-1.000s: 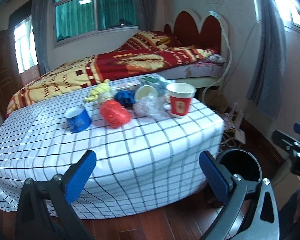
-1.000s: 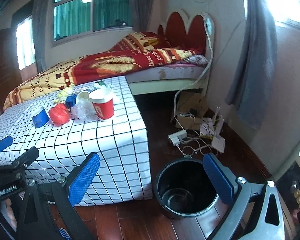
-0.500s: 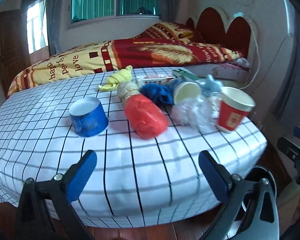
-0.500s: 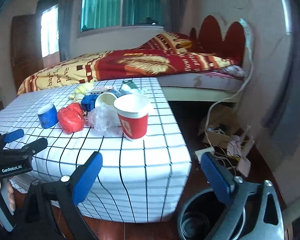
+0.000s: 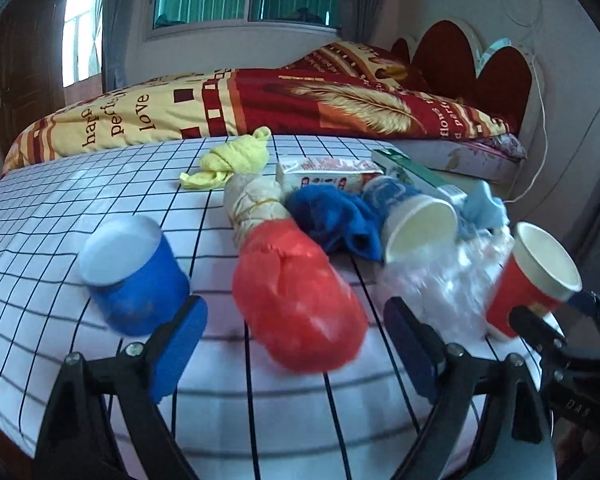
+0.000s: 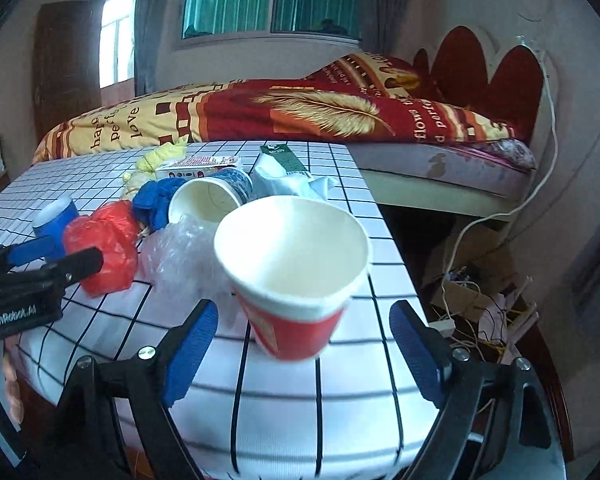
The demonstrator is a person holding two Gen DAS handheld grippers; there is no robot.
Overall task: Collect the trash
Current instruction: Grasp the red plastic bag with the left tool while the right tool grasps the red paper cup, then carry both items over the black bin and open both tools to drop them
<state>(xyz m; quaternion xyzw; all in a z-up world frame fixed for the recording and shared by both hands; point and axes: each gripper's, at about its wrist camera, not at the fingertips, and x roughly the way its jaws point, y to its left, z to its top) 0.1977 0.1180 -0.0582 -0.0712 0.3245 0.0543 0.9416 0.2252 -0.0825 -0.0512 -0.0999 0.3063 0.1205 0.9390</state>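
Trash lies on a table with a white checked cloth. In the left wrist view my left gripper hovers at a crumpled red plastic bag. Its jaws are closing, the bag sits just ahead between them, and the pads do not touch it. A blue cup stands to its left. In the right wrist view my right gripper is closing around an upright red paper cup, with gaps on both sides. Clear plastic wrap, a tipped white cup and a blue cloth lie behind.
A yellow cloth, a small carton and a green box lie farther back on the table. A bed with a red and yellow blanket stands behind. Cables and a cardboard box clutter the floor to the right.
Both grippers have come in low toward the table's near edge, so the trash looms larger. Both pairs of jaws have narrowed. The black bin on the floor has dropped out of view.
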